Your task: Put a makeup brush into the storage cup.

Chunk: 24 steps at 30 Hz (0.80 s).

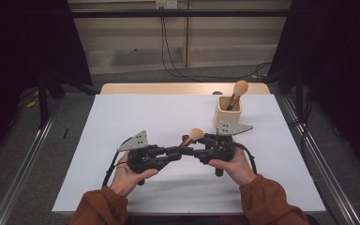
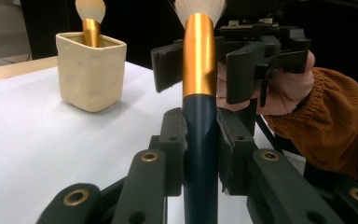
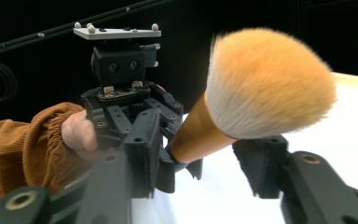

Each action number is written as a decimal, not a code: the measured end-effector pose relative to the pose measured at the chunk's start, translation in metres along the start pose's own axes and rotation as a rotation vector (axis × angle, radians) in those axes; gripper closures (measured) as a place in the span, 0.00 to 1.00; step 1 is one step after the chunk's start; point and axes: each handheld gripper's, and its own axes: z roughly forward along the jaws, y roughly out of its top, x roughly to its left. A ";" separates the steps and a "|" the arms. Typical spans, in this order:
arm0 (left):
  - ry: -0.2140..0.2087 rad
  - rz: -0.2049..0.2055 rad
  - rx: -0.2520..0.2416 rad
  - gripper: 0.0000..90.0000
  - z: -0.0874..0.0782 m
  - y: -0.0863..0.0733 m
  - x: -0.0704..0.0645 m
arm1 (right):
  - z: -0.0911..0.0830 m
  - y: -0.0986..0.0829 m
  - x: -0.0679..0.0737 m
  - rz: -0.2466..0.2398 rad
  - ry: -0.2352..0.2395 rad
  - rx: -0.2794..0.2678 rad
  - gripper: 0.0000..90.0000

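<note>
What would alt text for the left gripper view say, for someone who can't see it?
The left hand-held gripper clamps the dark handle of a makeup brush with a gold ferrule, held upright. Just behind it, the right hand-held gripper stands open around the ferrule, held by a hand in an orange sleeve. At left, a cream holder on the white table holds another brush.

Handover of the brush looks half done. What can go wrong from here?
1. The left gripper clamps the brush low on its dark handle, while the right gripper stands open around the gold ferrule. If the left lets go before the right shuts, the brush likely drops to the table.
2. The right jaws sit close under the bristles; shutting there may pinch them.
3. The cup already holds another brush, so dropping this one in may jostle it.
</note>
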 end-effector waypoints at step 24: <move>0.015 0.019 0.019 0.79 0.003 -0.003 0.002 | 0.001 -0.002 -0.005 0.077 0.047 -0.006 0.81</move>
